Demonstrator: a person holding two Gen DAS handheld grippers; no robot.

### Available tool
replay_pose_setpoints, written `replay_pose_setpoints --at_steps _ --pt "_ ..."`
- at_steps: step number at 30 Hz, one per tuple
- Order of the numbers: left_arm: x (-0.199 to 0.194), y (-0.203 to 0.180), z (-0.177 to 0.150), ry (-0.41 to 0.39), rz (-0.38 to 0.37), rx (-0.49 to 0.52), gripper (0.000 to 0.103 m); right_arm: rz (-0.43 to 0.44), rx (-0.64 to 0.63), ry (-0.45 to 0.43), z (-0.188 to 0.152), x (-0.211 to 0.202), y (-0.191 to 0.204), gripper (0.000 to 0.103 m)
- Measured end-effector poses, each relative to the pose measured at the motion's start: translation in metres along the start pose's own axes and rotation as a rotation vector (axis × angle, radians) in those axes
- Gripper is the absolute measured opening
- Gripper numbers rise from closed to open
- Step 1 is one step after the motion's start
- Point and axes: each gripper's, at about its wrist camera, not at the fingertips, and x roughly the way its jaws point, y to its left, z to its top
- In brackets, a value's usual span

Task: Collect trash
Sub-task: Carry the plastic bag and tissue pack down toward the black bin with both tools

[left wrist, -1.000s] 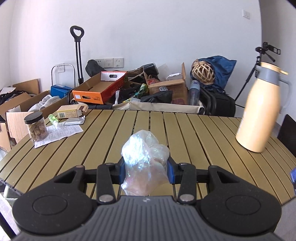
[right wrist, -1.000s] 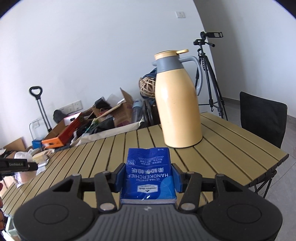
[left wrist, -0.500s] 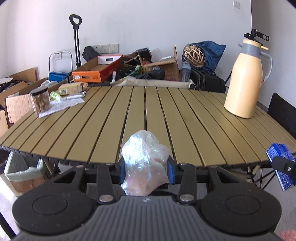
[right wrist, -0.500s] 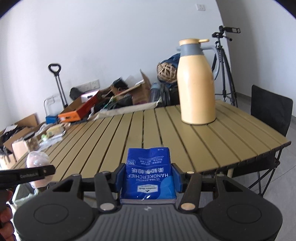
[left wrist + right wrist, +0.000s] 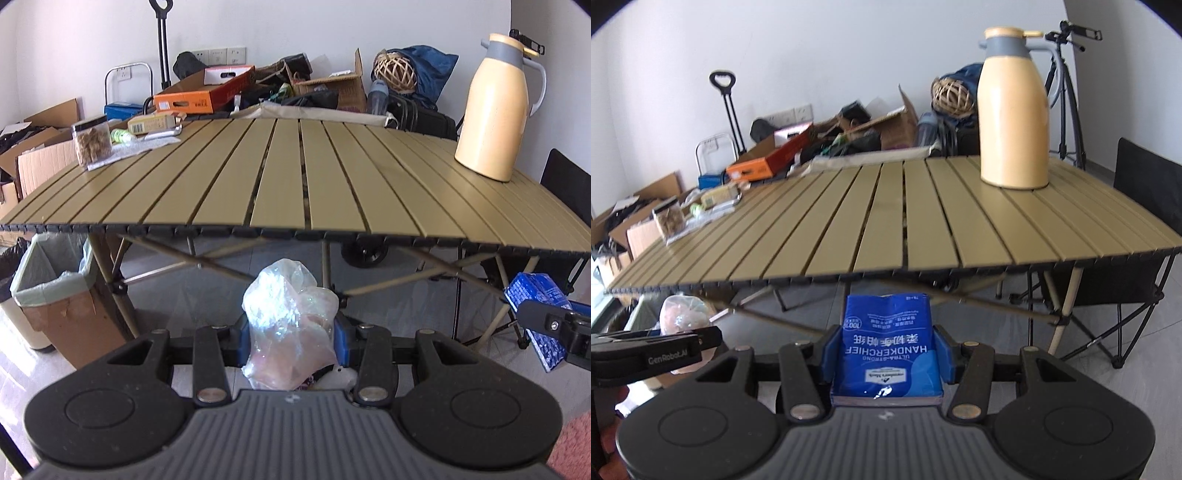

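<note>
My left gripper [image 5: 290, 332] is shut on a crumpled clear plastic bag [image 5: 290, 328], held in front of and below the slatted table's [image 5: 295, 184] near edge. My right gripper [image 5: 886, 350] is shut on a blue handkerchief tissue pack [image 5: 886, 350], also below the table edge. The tissue pack also shows at the right of the left wrist view [image 5: 537, 310]. The plastic bag shows at the left of the right wrist view [image 5: 681, 314]. A lined trash bin [image 5: 55, 288] stands on the floor under the table's left end.
A yellow thermos jug [image 5: 496, 107] stands on the table's far right. A jar [image 5: 91, 140], papers and a small box [image 5: 153, 123] lie at its far left. Cardboard boxes and clutter line the wall behind. A black chair [image 5: 1145, 221] and tripod stand at right.
Both grippers have pulled back and dropped from over the tabletop to below its near edge, each keeping its item. The trash bin has come into view at lower left.
</note>
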Motion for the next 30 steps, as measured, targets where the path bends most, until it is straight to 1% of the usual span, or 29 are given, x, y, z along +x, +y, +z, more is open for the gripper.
replay_pose_setpoints --at_steps 10,20,27,30 --pt "0.019 0.010 -0.035 0.069 0.002 -0.044 0.042 0.001 -0.042 0.131 -0.036 0.031 0.009 0.050" --pt "0.049 0.016 -0.061 0.143 0.003 -0.049 0.042 -0.006 -0.044 0.255 -0.067 0.069 0.009 0.050" --pt "0.077 0.031 -0.076 0.218 0.025 -0.059 0.042 -0.018 -0.034 0.333 -0.086 0.100 0.004 0.050" --pt "0.087 0.040 -0.083 0.252 0.029 -0.080 0.042 -0.020 -0.028 0.361 -0.092 0.112 0.002 0.050"
